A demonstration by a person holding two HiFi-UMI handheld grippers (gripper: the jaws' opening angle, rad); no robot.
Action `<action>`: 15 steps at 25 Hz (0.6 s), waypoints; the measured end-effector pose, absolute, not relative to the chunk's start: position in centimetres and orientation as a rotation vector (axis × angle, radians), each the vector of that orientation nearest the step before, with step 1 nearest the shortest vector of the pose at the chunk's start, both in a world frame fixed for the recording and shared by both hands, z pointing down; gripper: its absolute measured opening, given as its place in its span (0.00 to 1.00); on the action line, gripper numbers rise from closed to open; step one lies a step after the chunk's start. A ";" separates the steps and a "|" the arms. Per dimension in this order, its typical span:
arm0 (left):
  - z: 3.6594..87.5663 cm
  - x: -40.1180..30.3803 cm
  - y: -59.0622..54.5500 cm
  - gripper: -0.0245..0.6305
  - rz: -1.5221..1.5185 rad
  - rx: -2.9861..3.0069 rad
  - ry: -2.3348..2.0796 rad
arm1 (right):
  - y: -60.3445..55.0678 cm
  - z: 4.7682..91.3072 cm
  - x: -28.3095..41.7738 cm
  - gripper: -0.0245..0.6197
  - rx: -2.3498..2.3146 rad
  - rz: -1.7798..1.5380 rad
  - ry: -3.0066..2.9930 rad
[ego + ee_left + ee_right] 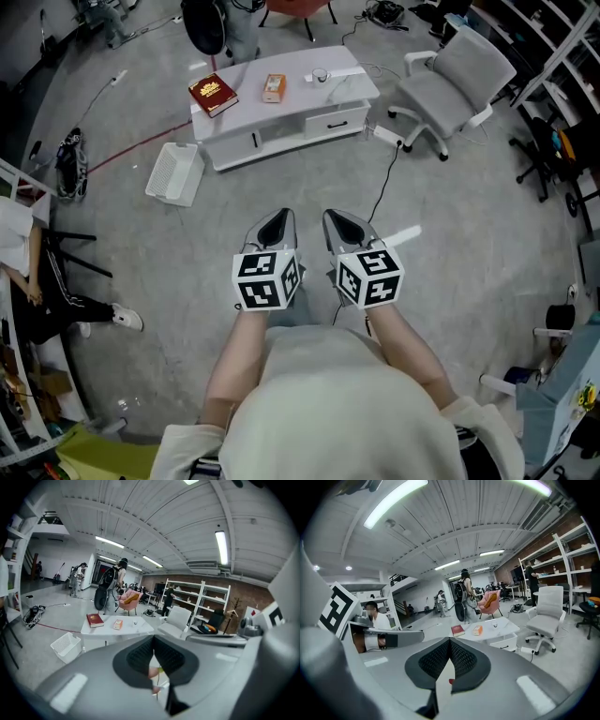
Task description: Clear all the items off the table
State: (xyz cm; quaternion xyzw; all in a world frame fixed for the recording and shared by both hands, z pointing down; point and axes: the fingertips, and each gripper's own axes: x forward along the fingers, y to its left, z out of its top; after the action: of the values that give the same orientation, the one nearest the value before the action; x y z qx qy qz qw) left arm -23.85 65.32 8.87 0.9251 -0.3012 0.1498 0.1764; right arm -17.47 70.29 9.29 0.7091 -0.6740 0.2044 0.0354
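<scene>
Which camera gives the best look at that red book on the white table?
The head view: it looks down on the red book, whole cover showing. Both gripper views show the book small, far off, at a low angle.

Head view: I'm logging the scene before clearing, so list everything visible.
table: one, white, top centre of view
book: one, red, table's left end
box: one, orange, mid-table
small pale items: count unclear, table's right part
basket: one, white, floor left of table
office chair: one, pale grey, right of table
power strip: one, white, floor by table's right end
bag: one, black, floor far left
seated person: one, dark trousers, left edge
left gripper: one, grey, shut, empty
right gripper: one, grey, shut, empty
</scene>
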 end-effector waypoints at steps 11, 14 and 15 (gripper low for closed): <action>8.7 -21.7 58.7 0.05 0.417 2.616 -0.839 | 63.9 9.4 -15.0 0.03 2.165 0.620 -2.053; 8.9 -21.1 57.0 0.05 0.423 2.609 -0.832 | 62.2 9.5 -14.5 0.03 2.163 0.623 -2.047; 8.9 -21.0 56.5 0.05 0.425 2.607 -0.828 | 61.7 9.5 -14.4 0.03 2.162 0.625 -2.045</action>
State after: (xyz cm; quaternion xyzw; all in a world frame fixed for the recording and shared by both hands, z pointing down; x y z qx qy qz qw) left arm -20.96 56.51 8.92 0.9254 -0.2940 0.1508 0.1855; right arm -14.38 61.75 9.50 0.7101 -0.6716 0.2054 0.0506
